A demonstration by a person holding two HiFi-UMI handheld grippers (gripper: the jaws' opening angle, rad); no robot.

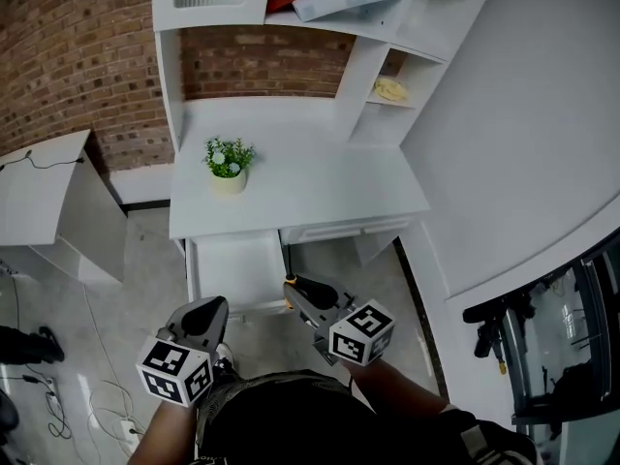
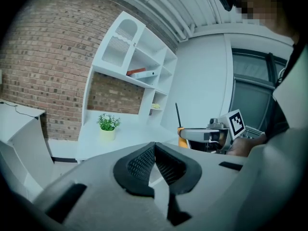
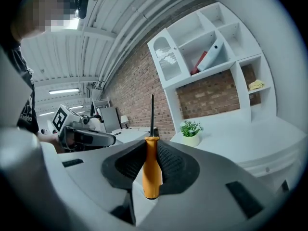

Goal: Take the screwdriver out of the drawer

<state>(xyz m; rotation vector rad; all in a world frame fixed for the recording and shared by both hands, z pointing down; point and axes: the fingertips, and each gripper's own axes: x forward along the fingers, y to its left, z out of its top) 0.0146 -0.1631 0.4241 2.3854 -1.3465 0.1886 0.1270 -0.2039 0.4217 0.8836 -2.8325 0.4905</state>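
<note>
In front of the open drawer (image 1: 237,271), the screwdriver (image 3: 151,170) is riding clear in the right gripper (image 3: 152,154).
Its fingers (image 3: 172,166) are pinching the orange handle, with the shaft pointing up and away along them. The left gripper (image 2: 155,153) is hovering alongside, fingers pressed together on nothing, so the tool is likely only needing carrying off from the tabletop (image 1: 310,187).

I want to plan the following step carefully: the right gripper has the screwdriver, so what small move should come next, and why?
Probably raise the right gripper toward the desk top to set the screwdriver down. Its jaws are shut on the orange handle, and the tool is held outside the open drawer, which looks empty.
</note>
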